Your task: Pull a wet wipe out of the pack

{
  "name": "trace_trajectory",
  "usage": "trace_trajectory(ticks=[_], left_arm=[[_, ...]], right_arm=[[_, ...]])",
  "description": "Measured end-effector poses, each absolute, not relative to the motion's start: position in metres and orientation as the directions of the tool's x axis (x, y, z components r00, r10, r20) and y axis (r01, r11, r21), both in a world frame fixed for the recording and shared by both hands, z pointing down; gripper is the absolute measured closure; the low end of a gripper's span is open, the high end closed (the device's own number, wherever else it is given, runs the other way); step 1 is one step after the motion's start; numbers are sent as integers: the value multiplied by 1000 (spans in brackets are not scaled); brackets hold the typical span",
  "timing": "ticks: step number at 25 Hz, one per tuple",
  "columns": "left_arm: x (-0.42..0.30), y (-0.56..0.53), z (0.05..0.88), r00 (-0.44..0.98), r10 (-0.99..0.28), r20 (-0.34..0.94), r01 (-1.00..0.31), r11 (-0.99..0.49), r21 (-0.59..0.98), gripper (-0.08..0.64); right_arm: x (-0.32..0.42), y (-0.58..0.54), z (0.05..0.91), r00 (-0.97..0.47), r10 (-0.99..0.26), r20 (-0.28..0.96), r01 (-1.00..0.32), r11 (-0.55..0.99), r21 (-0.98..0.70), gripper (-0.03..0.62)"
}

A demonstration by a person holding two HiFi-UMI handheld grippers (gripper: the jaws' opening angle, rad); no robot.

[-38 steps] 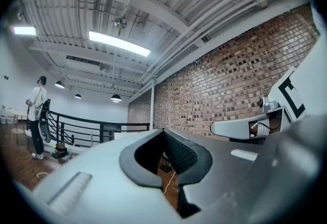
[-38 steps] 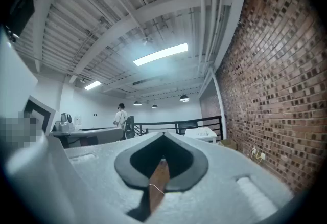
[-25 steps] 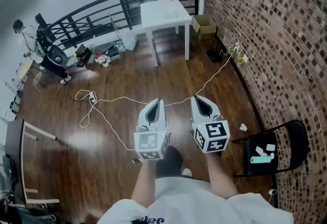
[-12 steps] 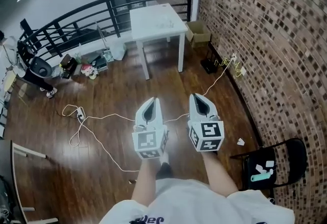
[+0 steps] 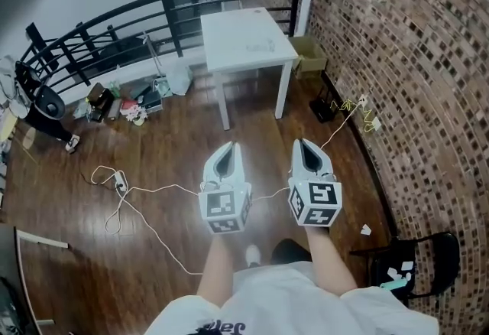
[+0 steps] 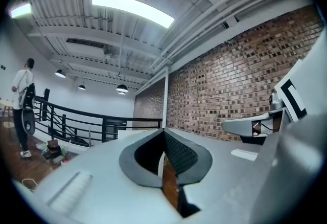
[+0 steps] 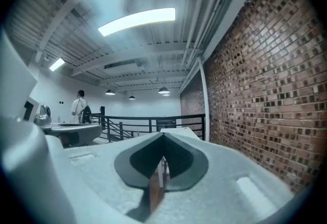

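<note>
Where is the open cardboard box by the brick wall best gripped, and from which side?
Likely its upper rim, from above on the near side. The cardboard box stands open-topped, so a thin wall edge fits between two jaws. The white table crowds one side and the brick wall the other. Flaps are too small to judge.

Down at the lower right, the black chair (image 5: 437, 253) has its legs lost behind the wearer's white shirt (image 5: 306, 303). On its seat lie a teal thing (image 5: 391, 285) and white scraps (image 5: 403, 274), too small to tell what they are. At the far left a person (image 5: 42, 108) is cut by the frame's edge. Small bits on the white table (image 5: 244, 35) up top can't be made out, nor the clutter (image 5: 126, 104) below the railing (image 5: 114, 27). The hands holding the left gripper (image 5: 231, 146) and right gripper (image 5: 302, 142) are hidden under their marker cubes.
</note>
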State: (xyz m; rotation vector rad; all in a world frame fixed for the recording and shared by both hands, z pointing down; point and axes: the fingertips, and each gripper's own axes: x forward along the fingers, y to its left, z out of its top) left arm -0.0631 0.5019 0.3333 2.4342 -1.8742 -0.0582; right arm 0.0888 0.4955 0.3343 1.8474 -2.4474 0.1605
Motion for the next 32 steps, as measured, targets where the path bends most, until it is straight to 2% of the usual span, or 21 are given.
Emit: trace_trajectory(ticks=[8,19,26,32], left_arm=[[-62,375,345,250,-968,24,-967,-249,44,546],[-20,152,302,272,-961,-45,-962,-272,-8,546],[-3,67,338,291,-956,45,-957,-291,2,546],[-11,-32,355,317,-947,42,-948,-316,21,546]], right_arm=[[82,367,352,-321,-940,117,-946,313,-83,601],[96,143,302,-427,-904,-19,-900,427,-82,601],[99,57,341,-482,-875,48,-872,473,-127,601],[79,-33,361,-497,-865,68,-866,490,-100,601]])
